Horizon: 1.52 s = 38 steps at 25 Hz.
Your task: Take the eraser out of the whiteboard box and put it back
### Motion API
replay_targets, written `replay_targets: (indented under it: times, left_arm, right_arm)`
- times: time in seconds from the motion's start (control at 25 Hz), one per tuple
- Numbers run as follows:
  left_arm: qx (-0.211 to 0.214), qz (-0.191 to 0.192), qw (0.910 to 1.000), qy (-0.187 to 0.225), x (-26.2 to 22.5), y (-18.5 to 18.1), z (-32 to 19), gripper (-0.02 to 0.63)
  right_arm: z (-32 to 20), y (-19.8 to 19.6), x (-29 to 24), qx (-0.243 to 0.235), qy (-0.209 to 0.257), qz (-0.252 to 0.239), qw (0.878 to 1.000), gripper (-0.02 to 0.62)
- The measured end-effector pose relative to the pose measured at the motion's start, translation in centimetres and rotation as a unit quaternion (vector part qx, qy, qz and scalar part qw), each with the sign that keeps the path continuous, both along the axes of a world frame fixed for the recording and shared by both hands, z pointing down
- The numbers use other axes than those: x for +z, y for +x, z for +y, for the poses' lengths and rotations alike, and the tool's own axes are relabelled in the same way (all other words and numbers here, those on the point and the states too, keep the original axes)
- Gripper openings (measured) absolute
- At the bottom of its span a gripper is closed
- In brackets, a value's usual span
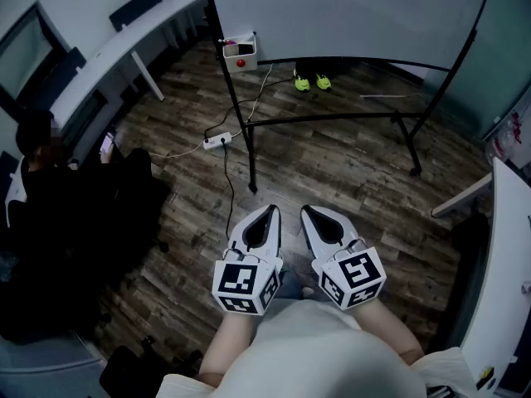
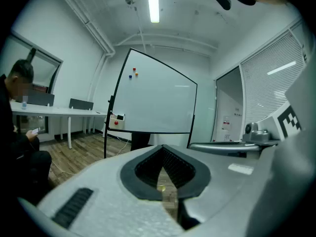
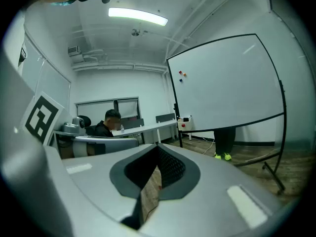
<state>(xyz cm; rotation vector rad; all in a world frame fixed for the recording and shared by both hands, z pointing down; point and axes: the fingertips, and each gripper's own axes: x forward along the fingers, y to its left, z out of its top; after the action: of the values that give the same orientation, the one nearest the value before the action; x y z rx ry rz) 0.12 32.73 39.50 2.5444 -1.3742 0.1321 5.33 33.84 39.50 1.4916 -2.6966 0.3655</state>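
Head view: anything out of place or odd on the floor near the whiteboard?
Nothing spilled or damaged. A white power strip and its cables trail loose across the floor by the whiteboard stand; bright shoes show beneath the board.

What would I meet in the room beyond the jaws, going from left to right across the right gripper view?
seated person → whiteboard box on the board's stand → yellow-green shoes behind the board
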Motion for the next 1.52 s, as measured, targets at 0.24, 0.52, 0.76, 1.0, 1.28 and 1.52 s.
replay_targets:
  times: [0.24,0.52,0.76,1.0,1.28,1.52]
  left_arm:
    - [-0.008,-0.004,1.0,-0.001,1.4,0.7,2.6,0.002]
    - [-0.014,-0.009,0.9998,-0.009,1.7,0.7,3.6,0.002]
    - [-0.027,0.002,0.9996,-0.012,1.5,0.8,3.9,0.002]
    - [-0.024,-0.008,0.9997,-0.008,1.5,1.9,3.8,0.002]
    - [-0.011,-0.013,0.9998,-0.008,1.9,2.6,2.1,0.002]
    - [-0.003,-0.01,0.9999,0.001,1.3,2.5,-1.1,0.002]
  right_arm:
    - [3.0,0.3,0.7,-0.011,-0.001,0.008,1.0,0.005]
    - [4.0,0.1,0.1,-0.032,0.01,-0.002,0.999,0.005]
    - [4.4,0.7,-0.4,-0.039,0.013,-0.011,0.999,0.005]
    - [4.6,1.0,-0.5,-0.056,0.01,-0.021,0.998,0.006]
    - [3.0,1.2,-0.4,-0.05,0.013,-0.008,0.999,0.005]
    - [-0.2,1.1,-0.4,-0.041,0.011,-0.004,0.999,0.005]
